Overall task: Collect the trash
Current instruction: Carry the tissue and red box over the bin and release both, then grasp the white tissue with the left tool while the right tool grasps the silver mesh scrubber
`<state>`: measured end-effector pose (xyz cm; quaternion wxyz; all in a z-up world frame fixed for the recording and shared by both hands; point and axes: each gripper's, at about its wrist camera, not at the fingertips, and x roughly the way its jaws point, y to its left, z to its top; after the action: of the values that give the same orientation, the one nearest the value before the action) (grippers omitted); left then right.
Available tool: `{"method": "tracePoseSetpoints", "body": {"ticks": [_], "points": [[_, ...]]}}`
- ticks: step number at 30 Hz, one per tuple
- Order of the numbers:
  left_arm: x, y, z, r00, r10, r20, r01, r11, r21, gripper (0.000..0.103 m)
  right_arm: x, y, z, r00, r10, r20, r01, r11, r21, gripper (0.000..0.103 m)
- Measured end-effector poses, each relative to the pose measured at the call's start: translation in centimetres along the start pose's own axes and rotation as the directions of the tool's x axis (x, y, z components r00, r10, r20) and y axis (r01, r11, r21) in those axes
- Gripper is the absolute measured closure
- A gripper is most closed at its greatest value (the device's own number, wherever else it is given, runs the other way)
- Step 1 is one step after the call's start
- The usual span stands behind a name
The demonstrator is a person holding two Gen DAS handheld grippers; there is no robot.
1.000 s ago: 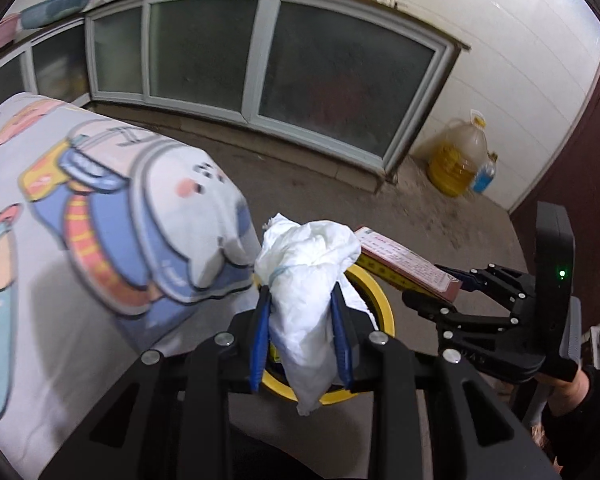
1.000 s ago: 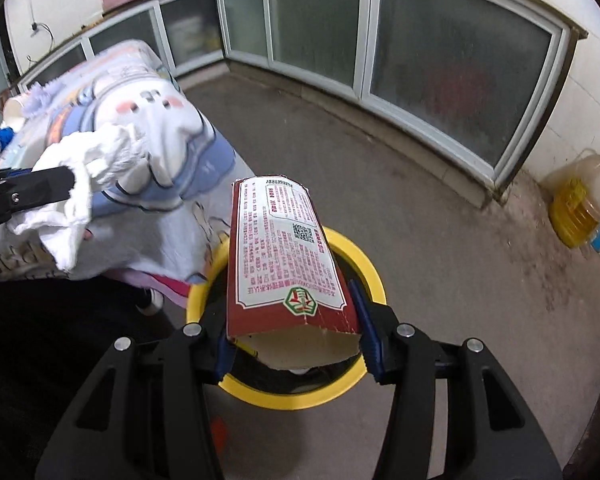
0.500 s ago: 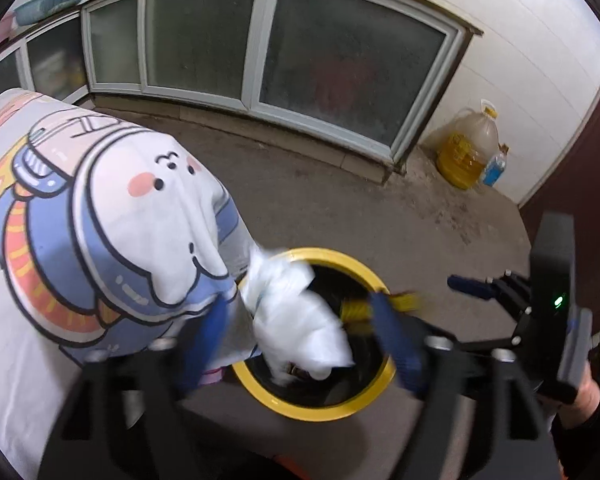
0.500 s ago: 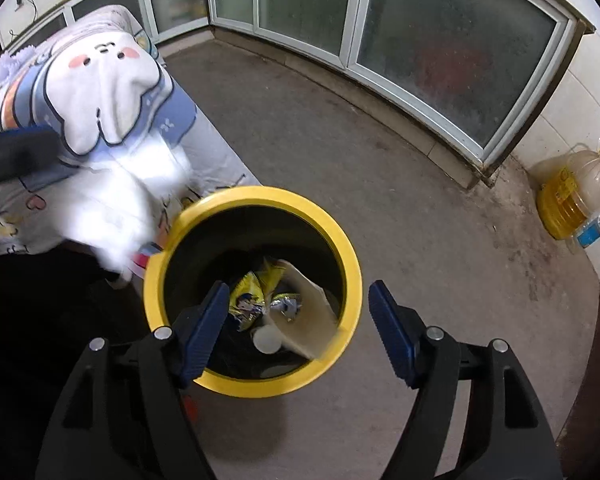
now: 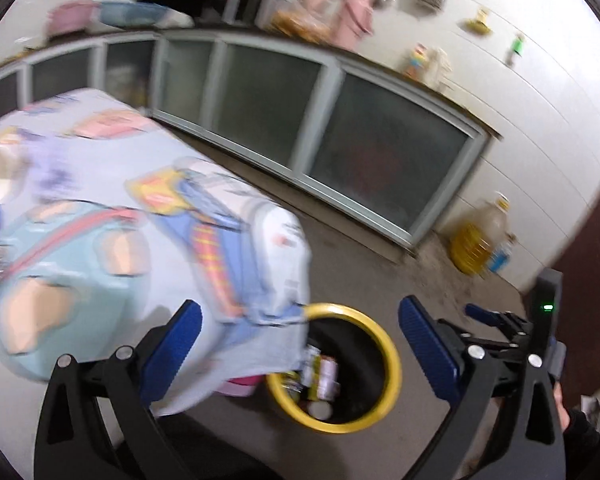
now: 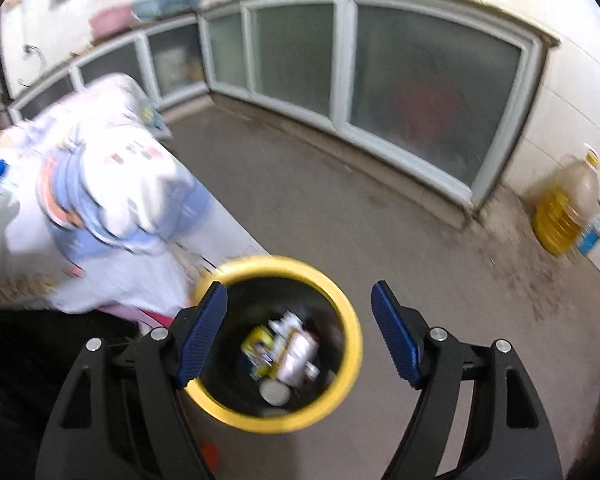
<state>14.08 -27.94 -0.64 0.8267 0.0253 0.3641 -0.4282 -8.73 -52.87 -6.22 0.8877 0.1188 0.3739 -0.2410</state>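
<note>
The yellow-rimmed trash bin (image 6: 278,344) stands upright on the concrete floor (image 6: 380,232), its round mouth facing straight up, directly below and between the fingers of the right hand-held gripper (image 6: 300,332), whose jaws are spread wide and hold nothing. Inside the bin lies the collected trash (image 6: 284,350): a yellow wrapper, a red-and-white carton lying aslant and a pale round piece nearer the hand-held gripper, all smeared by motion blur, so their exact long axes are hard to tell. The left hand-held gripper (image 5: 300,344) also gapes wide and empty, the bin ahead of it and slightly to its right. Just to the left of both hand-held grippers a table (image 5: 100,240) draped in a cartoon-print cloth (image 6: 112,200) overhangs the bin's left rim and hides part of it in the left wrist view. Farther ahead runs a low cabinet with frosted sliding panes (image 6: 420,92); far to the right a yellow oil jug (image 6: 568,208) stands by the tiled wall. Both views are blurred.
</note>
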Motion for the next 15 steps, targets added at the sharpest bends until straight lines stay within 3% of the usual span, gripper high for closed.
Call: {"method": "tracePoseSetpoints", "body": {"ticks": [3,8,15], "points": [[-3.8,3.1,-0.2,0.995,0.072,0.070,-0.069,0.996,-0.050,0.008,-1.0,2.6,1.8,0.996,0.074,0.055,-0.072,0.997,-0.041,0.032],[-9.0,9.2,-0.3,0.963,0.236,0.130,-0.216,0.965,-0.152,0.008,-1.3,8.5,4.6,0.978,0.184,0.097,-0.171,0.977,-0.129,0.032],[-13.9,16.9,-0.7,0.875,0.465,0.133,-0.424,0.870,-0.252,0.008,-0.3,17.6,8.5,0.945,0.311,0.104,-0.278,0.928,-0.247,0.032]]}}
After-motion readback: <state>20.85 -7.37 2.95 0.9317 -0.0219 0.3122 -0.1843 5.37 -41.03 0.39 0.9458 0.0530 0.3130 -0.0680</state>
